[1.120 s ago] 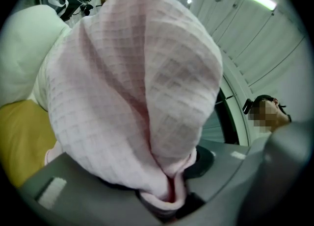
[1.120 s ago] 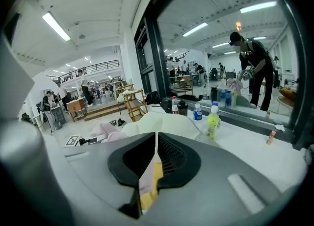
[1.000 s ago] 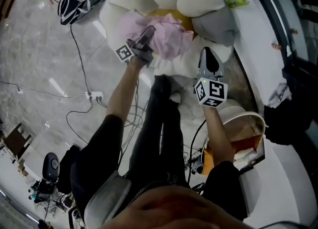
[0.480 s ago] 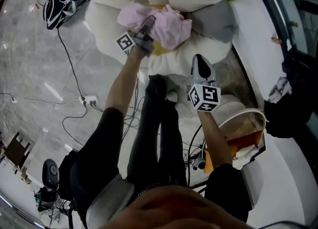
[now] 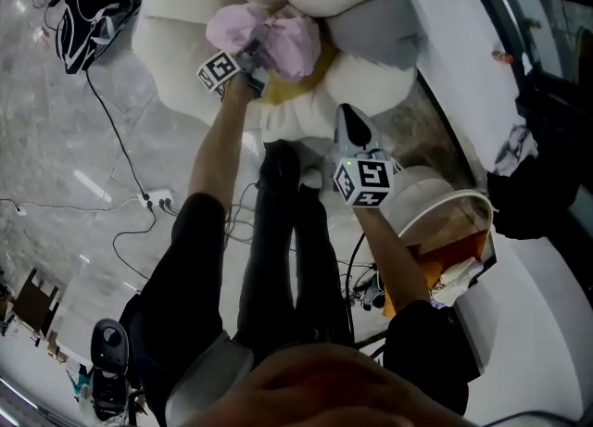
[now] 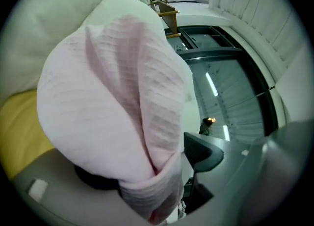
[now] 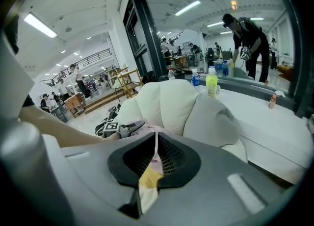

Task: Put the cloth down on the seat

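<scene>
Cloth (image 5: 278, 31) lowered to cream seat (image 5: 171, 31) | left tool (image 5: 260, 47) just opening, cloth between | right tool (image 5: 346, 114) clenched | marble floor (image 5: 56, 138)

evenly bright indoors — fisheye bending, dark vignetted corners.

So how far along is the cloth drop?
Done: the pink cloth looks bunched down on the yellow seat. In hand: the left claw has just been opening, with the cloth between its jaws and no longer clamped. Left: pull that claw clear. The right claw is shut and empty.
</scene>
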Motion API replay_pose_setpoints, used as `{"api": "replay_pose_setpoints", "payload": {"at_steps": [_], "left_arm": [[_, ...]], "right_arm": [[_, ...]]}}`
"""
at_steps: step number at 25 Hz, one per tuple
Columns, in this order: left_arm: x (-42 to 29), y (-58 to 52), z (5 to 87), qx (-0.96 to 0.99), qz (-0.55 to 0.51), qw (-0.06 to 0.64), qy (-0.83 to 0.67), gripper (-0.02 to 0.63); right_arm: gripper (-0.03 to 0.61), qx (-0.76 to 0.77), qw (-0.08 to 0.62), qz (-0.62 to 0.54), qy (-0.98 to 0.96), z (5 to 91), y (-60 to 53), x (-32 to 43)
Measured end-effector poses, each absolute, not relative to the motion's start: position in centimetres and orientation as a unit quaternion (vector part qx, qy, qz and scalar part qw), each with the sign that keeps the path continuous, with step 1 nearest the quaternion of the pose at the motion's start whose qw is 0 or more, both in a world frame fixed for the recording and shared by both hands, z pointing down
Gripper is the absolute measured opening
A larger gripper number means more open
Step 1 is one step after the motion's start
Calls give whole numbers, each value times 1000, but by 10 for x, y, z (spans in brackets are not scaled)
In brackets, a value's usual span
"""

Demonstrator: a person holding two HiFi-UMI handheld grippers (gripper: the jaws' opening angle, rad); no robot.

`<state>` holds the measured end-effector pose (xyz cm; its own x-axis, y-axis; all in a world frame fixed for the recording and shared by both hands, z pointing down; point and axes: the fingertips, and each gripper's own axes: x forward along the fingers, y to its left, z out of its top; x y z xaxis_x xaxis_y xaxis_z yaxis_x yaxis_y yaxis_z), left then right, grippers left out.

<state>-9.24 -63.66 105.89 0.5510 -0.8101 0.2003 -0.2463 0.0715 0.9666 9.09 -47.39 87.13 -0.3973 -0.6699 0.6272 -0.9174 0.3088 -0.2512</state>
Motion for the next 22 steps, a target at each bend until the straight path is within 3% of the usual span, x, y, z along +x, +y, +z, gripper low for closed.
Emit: {"api": "replay_pose_setpoints", "payload": {"at_steps": [4, 7, 10, 17, 22], "left_arm": [[-108, -623, 1074, 625, -202, 604, -452, 436], [-116, -610, 1082, 614, -161, 602, -484, 517], [-125, -592, 1089, 597, -126, 604, -512, 555], [-152, -559, 1079, 581, -118, 590, -548, 555], [-161, -552, 1037, 614, -105, 543, -563, 550]], "right_arm": [[2, 505, 205, 304, -781, 872, -473, 89], [2, 506, 200, 306, -781, 869, -472, 91], [2, 503, 197, 309, -783, 867, -468, 92], [2, 494, 197, 305, -790, 851, -467, 92], [12, 480, 193, 307, -799, 834, -463, 87]]}}
